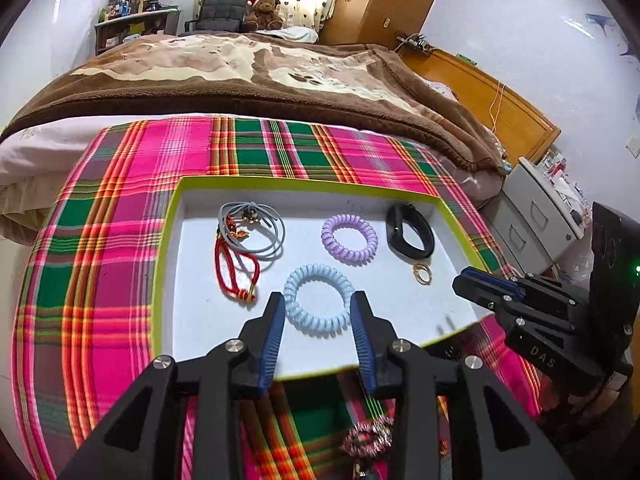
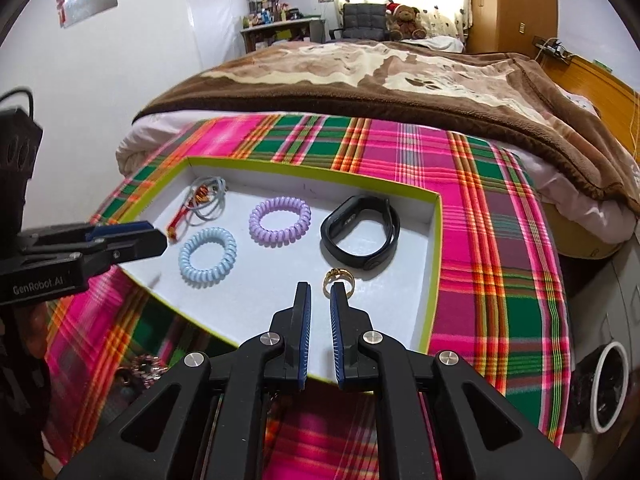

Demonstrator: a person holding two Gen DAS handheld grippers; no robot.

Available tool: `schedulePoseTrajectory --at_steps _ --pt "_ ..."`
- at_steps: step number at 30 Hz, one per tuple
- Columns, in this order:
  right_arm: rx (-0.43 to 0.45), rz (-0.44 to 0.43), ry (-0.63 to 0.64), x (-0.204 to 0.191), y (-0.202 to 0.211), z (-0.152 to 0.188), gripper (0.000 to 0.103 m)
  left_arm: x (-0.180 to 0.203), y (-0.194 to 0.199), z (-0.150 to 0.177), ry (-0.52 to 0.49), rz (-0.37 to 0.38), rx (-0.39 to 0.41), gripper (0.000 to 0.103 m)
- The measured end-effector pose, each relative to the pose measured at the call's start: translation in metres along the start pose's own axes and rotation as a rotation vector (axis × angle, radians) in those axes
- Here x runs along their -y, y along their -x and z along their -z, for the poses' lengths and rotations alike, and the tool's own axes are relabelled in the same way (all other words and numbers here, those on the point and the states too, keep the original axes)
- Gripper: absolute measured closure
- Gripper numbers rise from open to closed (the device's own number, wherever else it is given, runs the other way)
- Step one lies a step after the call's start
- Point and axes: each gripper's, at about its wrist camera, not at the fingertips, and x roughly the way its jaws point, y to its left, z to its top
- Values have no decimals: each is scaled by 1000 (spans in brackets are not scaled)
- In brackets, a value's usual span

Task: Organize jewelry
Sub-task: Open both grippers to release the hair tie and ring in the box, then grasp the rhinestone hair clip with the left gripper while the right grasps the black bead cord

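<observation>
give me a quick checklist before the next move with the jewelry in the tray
1. Left claw free of the light blue coil band: ok, jaws open on either side of it, pads not pressing.
2. Right claw free of the gold ring: ok, jaws a little apart with nothing between them, ring just beyond the tips.
3. Placed pieces inside the tray: ok, purple coil band, black wristband, red cord and grey ties all lie in it.
4. Anything left outside: not ok, a pink sparkly piece lies on the plaid cloth.
5. Red cord and grey ties separate: not ok, they overlap.
</observation>
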Motion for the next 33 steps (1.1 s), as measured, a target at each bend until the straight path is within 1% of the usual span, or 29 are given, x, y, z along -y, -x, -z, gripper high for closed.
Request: schedulePoseTrajectory --at_steps 2,3,4,5,10,13,16,19,23,26,29,33 --pt "20 -13 -13 0 8 3 86 0 10 5 7 4 24 64" --pt "31 -21 -18 -1 13 5 76 0 14 8 11 8 31 63" --pt "40 -29 -25 -1 17 8 64 0 17 10 14 9 37 62" --pt "47 -34 -31 -2 20 10 61 0 20 12 13 6 42 62" --pt "74 -76 -51 -9 34 23 60 -2 35 28 29 12 61 60" --pt "79 -121 -45 -18 40 34 60 -4 41 37 39 0 67 60" --pt "64 -189 -10 -31 39 42 60 -9 49 45 63 -4 79 60" --pt "36 -212 39 -45 33 47 60 -12 53 53 72 -7 81 60" --pt "3 -232 54 -57 29 61 60 -15 57 62 87 -5 82 60" --pt "7 -240 46 -61 29 69 60 -16 58 70 95 -10 78 59" --pt "5 -226 60 -67 26 69 60 -18 59 75 103 -7 73 59" --pt "-12 -215 123 -80 21 66 60 -19 59 80 110 -9 66 59"
